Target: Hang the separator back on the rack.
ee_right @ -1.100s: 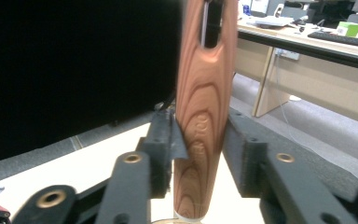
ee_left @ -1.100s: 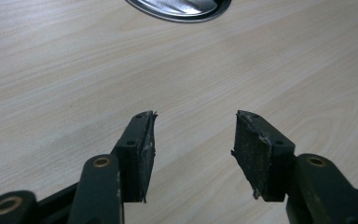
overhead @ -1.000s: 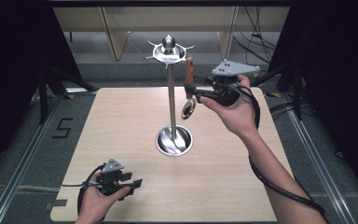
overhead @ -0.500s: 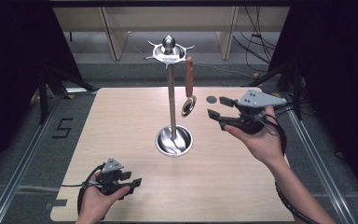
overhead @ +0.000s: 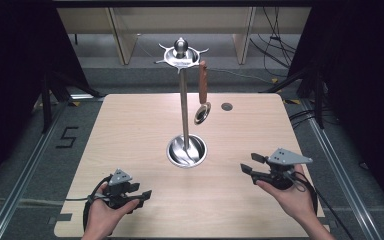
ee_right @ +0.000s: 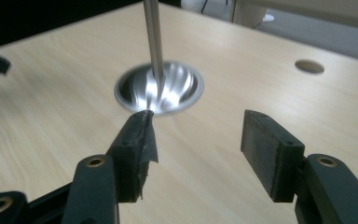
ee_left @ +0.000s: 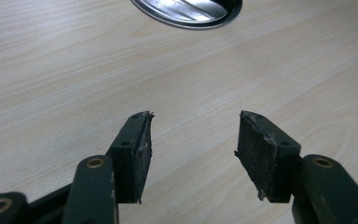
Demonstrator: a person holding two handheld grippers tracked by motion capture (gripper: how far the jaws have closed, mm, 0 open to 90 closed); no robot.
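A steel stand (overhead: 183,107) with a round dish base (overhead: 186,151) rises at the table's middle. A brown-handled spoon (overhead: 203,92) hangs from its top ring, bowl down. My right gripper (overhead: 246,164) is held low at the front right, open and empty, its jaws aimed at the base (ee_right: 159,87). My left gripper (overhead: 144,195) rests open and empty at the front left; the base's rim (ee_left: 186,10) lies beyond its pads.
The light wooden table (overhead: 130,130) has a small round hole (overhead: 226,106) at the back right. Metal rails run along both sides of the table. Shelving and cables stand behind it. Cables trail from both grippers.
My right gripper let go of the spoon, which now hangs on the stand, and drew back toward the front right of the table. The left gripper stayed put.
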